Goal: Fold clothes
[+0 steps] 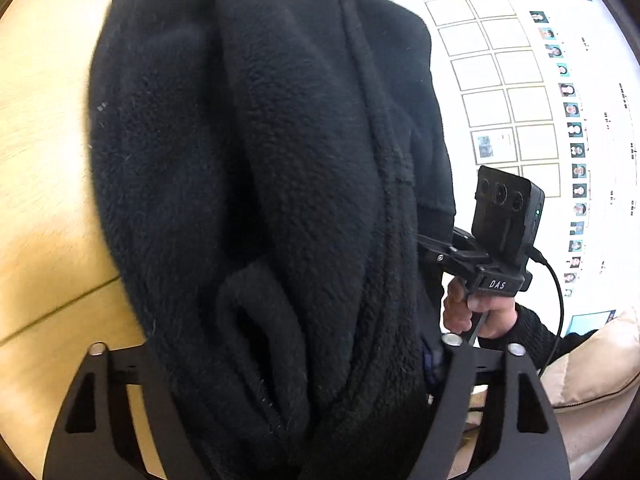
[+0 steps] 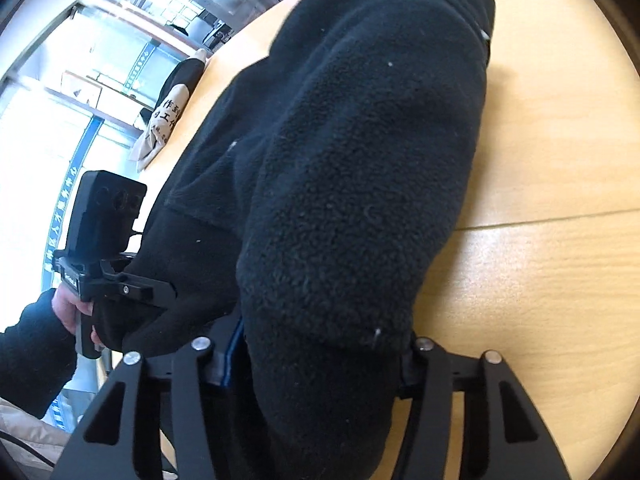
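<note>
Up close, the left gripper (image 1: 304, 420) is clamped on a thick bunch of the black fleece garment (image 1: 260, 160), the cloth gathered between its two black finger frames and rising away from the camera in heavy folds. Its fingertips are buried in the fleece, so the exact spot where they pinch cannot be made out. Beyond the cloth on that side lies the pale wooden table (image 1: 44, 200), a seam line running across it. To the right of the fleece in the left wrist view, the right gripper (image 1: 436, 248) reaches into the garment's edge, its camera block upright above the person's right hand (image 1: 476, 312), which wraps the handle.

From the right wrist view, the right gripper (image 2: 316, 380) likewise grasps a fat roll of the same fleece (image 2: 360, 180), which fills the gap between its fingers and hangs lifted above the tabletop (image 2: 540, 280). A strip of blue shows at the inner face of one finger (image 2: 234, 356). To the left, the left gripper (image 2: 160, 292) bites into the garment's side, held by the left hand (image 2: 70, 308) in a dark sleeve. Farther back, a beige cloth with black printed characters (image 2: 164, 120) lies at the table's far edge, before bright windows.
</note>
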{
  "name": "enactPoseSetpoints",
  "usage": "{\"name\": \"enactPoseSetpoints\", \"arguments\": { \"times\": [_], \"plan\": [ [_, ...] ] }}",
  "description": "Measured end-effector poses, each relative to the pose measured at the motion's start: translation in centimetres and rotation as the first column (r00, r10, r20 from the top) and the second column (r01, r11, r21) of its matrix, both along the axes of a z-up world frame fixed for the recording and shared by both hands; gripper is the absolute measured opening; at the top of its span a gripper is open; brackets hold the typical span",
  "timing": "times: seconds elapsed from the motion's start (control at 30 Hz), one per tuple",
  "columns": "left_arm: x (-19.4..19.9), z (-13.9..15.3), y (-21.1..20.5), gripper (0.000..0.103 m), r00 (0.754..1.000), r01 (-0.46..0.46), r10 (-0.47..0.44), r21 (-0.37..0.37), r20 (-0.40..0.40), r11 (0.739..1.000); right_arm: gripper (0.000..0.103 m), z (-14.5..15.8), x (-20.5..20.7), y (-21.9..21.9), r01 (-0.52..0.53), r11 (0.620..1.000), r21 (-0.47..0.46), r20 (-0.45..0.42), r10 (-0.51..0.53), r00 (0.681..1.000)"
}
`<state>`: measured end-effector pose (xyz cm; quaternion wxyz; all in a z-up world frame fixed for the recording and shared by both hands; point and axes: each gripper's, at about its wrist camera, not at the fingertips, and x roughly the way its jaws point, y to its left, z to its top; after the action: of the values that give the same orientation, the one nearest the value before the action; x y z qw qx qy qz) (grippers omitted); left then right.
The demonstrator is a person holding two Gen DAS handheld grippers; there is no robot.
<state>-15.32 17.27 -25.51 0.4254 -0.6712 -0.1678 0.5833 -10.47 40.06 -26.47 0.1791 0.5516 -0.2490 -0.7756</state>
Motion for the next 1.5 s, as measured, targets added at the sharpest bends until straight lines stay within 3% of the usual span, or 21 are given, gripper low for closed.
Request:
{"name": "enactPoseSetpoints", "arguments": {
  "times": [0.07, 0.27, 0.43, 0.57, 0.73, 0.83, 0.93, 1.03, 1.1, 1.2, 1.3, 1.33, 1.5],
  "plan": [
    [0.5, 1.1, -0.5, 0.062, 1.000, -0.009, 0.009, 0.015, -0.014, 1.000, 0.050, 0.7, 0.7, -0.5, -0.014, 1.000, 0.024, -0.021, 0.015, 1.000],
    [3.4, 4.6, -3.7, 0.057, 0.993, -0.072, 0.075, 0.036, -0.088, 0.997, 0.044, 3.0, 3.6, -2.7, -0.055, 0.995, 0.081, -0.099, 0.063, 0.993],
    [6.2, 10.3, -9.7, 0.055, 0.963, -0.198, 0.205, 0.055, -0.176, 0.979, 0.043, 7.0, 5.0, -6.5, -0.110, 0.989, 0.103, -0.212, 0.130, 0.969],
    [8.0, 16.8, -15.6, 0.055, 0.916, -0.290, 0.294, 0.056, -0.274, 0.955, 0.043, 11.8, 4.7, -10.9, -0.178, 0.981, 0.078, -0.314, 0.194, 0.930],
    [9.2, 25.2, -26.6, 0.056, 0.825, -0.407, 0.401, 0.073, -0.398, 0.911, 0.043, 18.5, 3.0, -19.2, -0.276, 0.960, 0.041, -0.439, 0.266, 0.858],
    [8.9, 27.9, -34.1, 0.057, 0.777, -0.462, 0.439, 0.065, -0.452, 0.885, 0.044, 21.5, 1.1, -25.8, -0.335, 0.942, 0.024, -0.497, 0.302, 0.813],
    [6.8, 28.8, -42.1, 0.058, 0.752, -0.491, 0.443, 0.032, -0.488, 0.870, 0.044, 22.1, -1.7, -33.3, -0.364, 0.931, 0.008, -0.527, 0.314, 0.790],
    [2.8, 27.4, -49.5, 0.060, 0.752, -0.494, 0.414, -0.023, -0.512, 0.869, 0.044, 21.0, -4.8, -39.8, -0.368, 0.930, -0.019, -0.529, 0.303, 0.793],
    [-0.4, 25.0, -53.3, 0.060, 0.762, -0.488, 0.399, -0.047, -0.510, 0.871, 0.044, 18.3, -7.4, -43.9, -0.352, 0.936, -0.024, -0.511, 0.291, 0.809],
    [-6.1, 17.5, -58.5, 0.060, 0.783, -0.483, 0.396, -0.067, -0.479, 0.873, 0.044, 12.6, -11.6, -48.7, -0.320, 0.947, -0.011, -0.451, 0.281, 0.847],
    [-10.5, 8.2, -61.6, 0.060, 0.839, -0.490, 0.412, -0.162, -0.356, 0.857, 0.044, 5.2, -16.2, -51.9, -0.285, 0.958, 0.019, -0.324, 0.275, 0.905],
    [-11.2, 6.5, -62.2, 0.065, 0.845, -0.492, 0.423, -0.163, -0.327, 0.856, 0.044, 3.1, -17.3, -52.5, -0.283, 0.958, 0.034, -0.260, 0.282, 0.923],
    [-11.3, 4.6, -64.6, 0.069, 0.831, -0.507, 0.488, -0.004, -0.266, 0.862, 0.047, 1.2, -17.5, -51.1, -0.280, 0.960, 0.004, -0.209, 0.275, 0.938]
  ]
}}
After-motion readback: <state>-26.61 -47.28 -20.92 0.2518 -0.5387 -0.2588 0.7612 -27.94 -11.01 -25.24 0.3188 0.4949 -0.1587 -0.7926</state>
